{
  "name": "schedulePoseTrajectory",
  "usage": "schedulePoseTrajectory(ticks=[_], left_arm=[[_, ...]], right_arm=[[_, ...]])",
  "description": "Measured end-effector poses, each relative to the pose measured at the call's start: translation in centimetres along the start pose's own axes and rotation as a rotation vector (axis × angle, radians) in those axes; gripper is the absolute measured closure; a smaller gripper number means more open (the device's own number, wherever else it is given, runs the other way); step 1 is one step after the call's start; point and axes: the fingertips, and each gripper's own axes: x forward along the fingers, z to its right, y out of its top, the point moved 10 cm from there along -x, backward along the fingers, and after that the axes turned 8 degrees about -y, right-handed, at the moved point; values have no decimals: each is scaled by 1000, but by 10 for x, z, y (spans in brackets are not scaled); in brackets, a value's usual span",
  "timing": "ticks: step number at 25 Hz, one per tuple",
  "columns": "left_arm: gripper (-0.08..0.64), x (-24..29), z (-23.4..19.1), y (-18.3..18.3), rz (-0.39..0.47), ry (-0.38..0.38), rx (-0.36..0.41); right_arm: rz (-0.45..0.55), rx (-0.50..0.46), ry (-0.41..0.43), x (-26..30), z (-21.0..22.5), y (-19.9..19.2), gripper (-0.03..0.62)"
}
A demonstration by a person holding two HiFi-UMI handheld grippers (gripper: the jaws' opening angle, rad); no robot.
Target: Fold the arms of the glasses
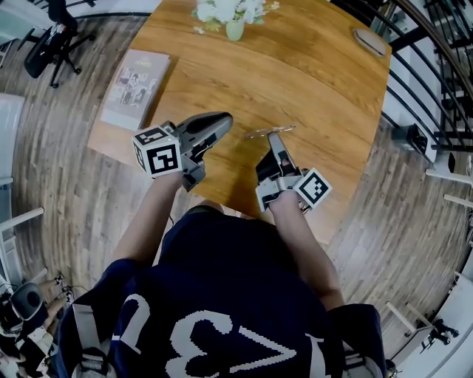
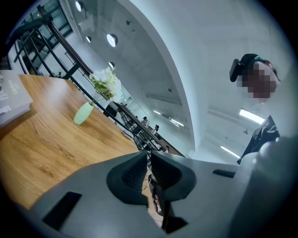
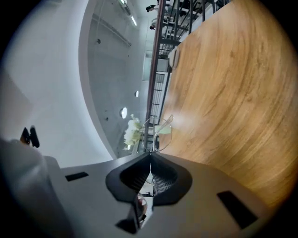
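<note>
The table [image 1: 310, 81] is made of light brown wood, and its far side is round. A book [image 1: 135, 87] lies flat near the left edge, with its cover up. At the far side stands a small pale green vase [image 1: 234, 29] with white flowers [image 1: 225, 9] in it. A flat, oval thing [image 1: 369, 41] lies near the far right corner, well apart from the vase.

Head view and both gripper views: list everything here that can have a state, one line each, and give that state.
glasses: gripped by the right gripper; arms folded or open, cannot tell.
right gripper: shut on the glasses.
left gripper: shut, jaws together, clear of the glasses in the head view.
book: closed, lying flat on the table.
vase: standing, white flowers in it.
</note>
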Motion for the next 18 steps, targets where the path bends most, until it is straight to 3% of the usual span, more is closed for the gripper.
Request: schedulePoseTrajectory(ticks=[3,6,8,13,18], left_arm=[[522,-14,1,-7,15,49,25],[522,-21,6,-15,-49,97,97],[522,-25,9,-20,-51,95,88],[522,-31,11,-30,-34,98,47],[522,-31,7,-32,-9,104,23]], right_arm=[[15,78,-157,5,32,-5,565],[37,192,-247,10,56,-13,565],[53,255,-298,13,69,-17,565],[88,337,-340,22,89,-23,563],[86,336,-332,32,89,-21,561]])
